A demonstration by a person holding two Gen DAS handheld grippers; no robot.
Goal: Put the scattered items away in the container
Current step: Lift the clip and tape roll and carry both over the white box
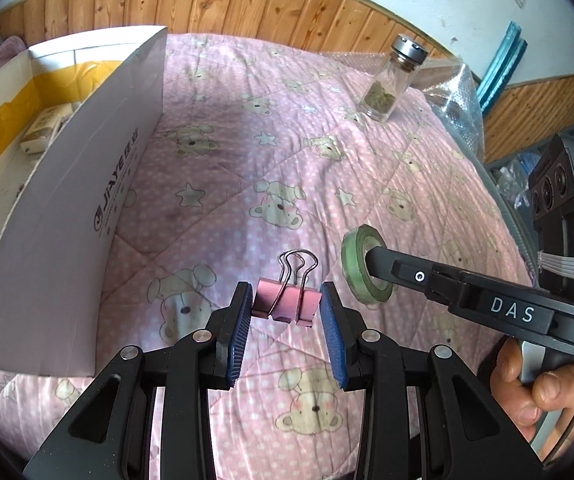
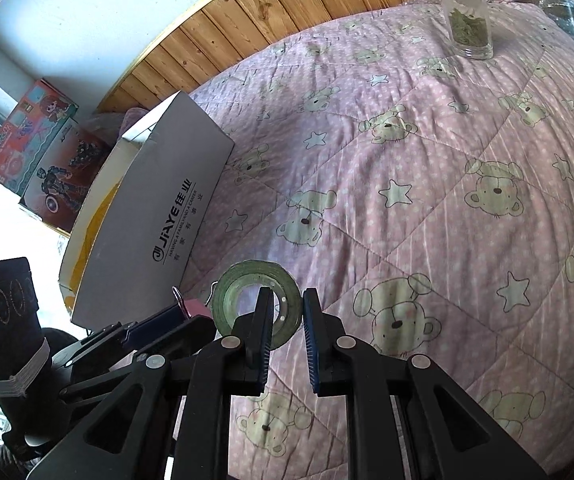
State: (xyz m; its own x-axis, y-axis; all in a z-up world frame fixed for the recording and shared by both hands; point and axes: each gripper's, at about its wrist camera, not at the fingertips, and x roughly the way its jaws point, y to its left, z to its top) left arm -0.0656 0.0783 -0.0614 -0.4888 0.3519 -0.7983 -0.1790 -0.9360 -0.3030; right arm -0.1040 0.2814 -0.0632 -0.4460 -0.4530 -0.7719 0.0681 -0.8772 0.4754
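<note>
The left hand-held gripper (image 1: 286, 309) is clamped on a pink clip (image 1: 287, 307), one blue pad on each end, the wire handles pointing away from the camera. Just to its right, the right hand-held gripper (image 2: 288, 312) carries a green tape roll (image 2: 255, 304): its jaws are nearly together, with one finger passed through the roll's hole so that the ring wall sits pinched between the pads and the roll stands on edge. Both loads hang clear of the bed (image 1: 271, 168).

The relation that matters is the box (image 1: 87, 184). It lies to the left of both grippers and a little ahead, with its white side wall facing them and its long axis running away from the cameras. The left gripper is the nearer of the two, so I judge the clip should cross that wall first, the tape following. A packet (image 1: 45, 128) already lies inside.

Farthest off, a jar (image 1: 393, 80) of dried leaves stands upright on the bed, well apart from the box.
</note>
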